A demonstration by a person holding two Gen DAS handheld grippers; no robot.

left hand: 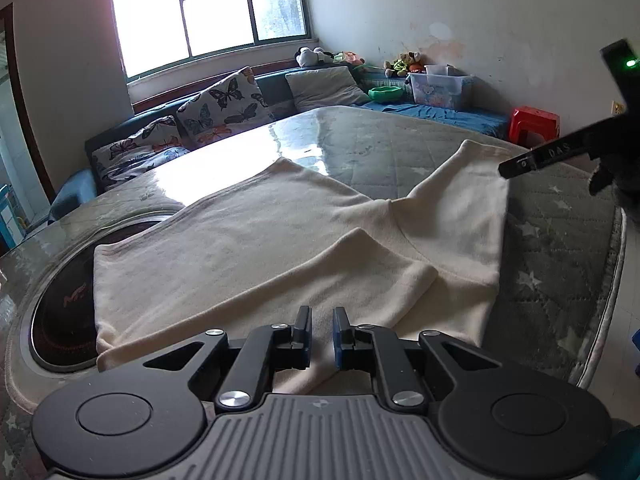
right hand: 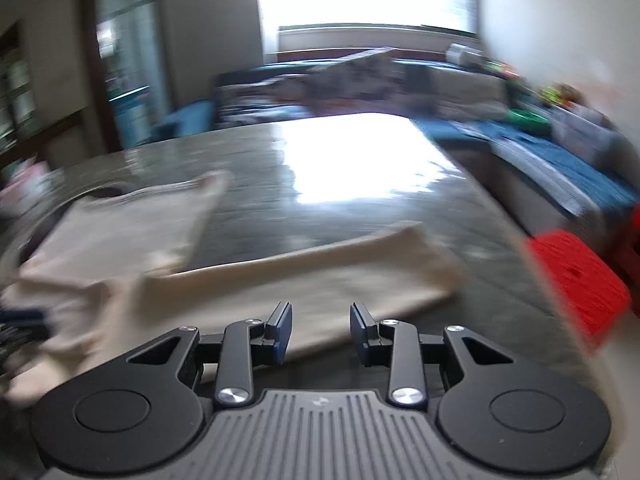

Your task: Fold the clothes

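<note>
Left wrist view: cream sweater (left hand: 280, 240) is lying part-folded on bench; left tool (left hand: 322, 332) nearly closed, empty; right tool (right hand: 320, 330) gaping, needing a sleeve.

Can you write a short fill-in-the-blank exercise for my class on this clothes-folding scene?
1. The garment spread on the table is ___ in colour.
2. The left gripper hovers over the garment with its jaws ___.
3. The stool beyond the table is ___.
4. The sofa cushions are printed with ___.

Missing words: cream; open; red; butterflies
</note>
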